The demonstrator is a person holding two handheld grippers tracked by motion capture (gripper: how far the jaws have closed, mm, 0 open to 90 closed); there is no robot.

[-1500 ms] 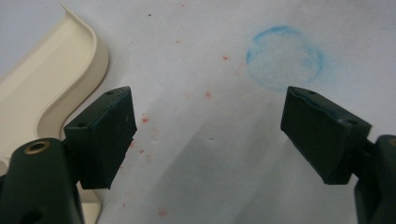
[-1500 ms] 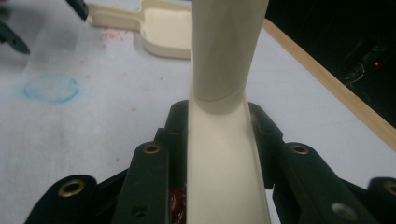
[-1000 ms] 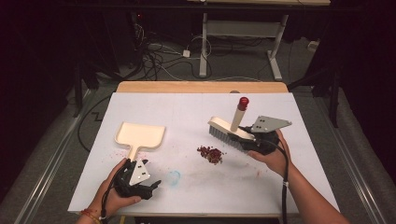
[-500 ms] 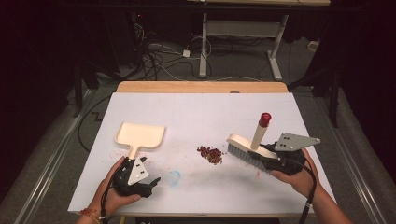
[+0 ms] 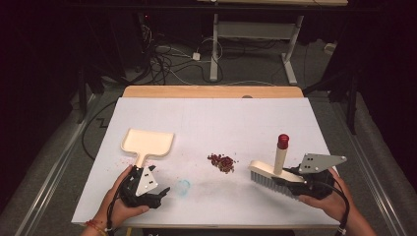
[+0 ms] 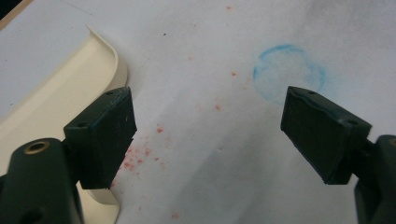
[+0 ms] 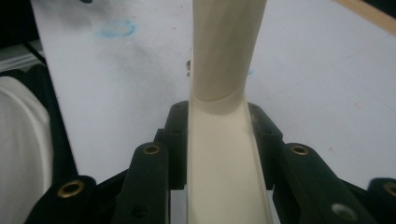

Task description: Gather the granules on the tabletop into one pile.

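The right hand-held gripper (image 5: 290, 183) is clamped on the brush (image 5: 271, 173): in the right gripper view its jaws are pressed flat against both sides of the cream brush back (image 7: 227, 177), with the handle rising straight ahead. In the high view the brush is seen standing on the white bench (image 5: 211, 118), bristles down, its red-capped handle upright, to the right of the small heap of red crumbs (image 5: 222, 162) and apart from it. The left hand-held gripper (image 5: 157, 192) is spread, with nothing between its jaws; it is held low at the near left, just beside the handle of the cream dustpan (image 5: 147, 143), whose edge is seen by the left jaw in the left gripper view. A faint blue ring (image 5: 183, 187) is marked on the bench between the two hands.

The step in hand is judged to be a sweep of the crumbs toward the dustpan. It would be done well if the bristles were kept in light, even contact with the bench and drawn leftward in one slow stroke, so that the crumbs are gathered and not flicked. The dustpan should first be gripped and steadied, its open lip turned toward the heap, since it may otherwise be pushed away by the brush.
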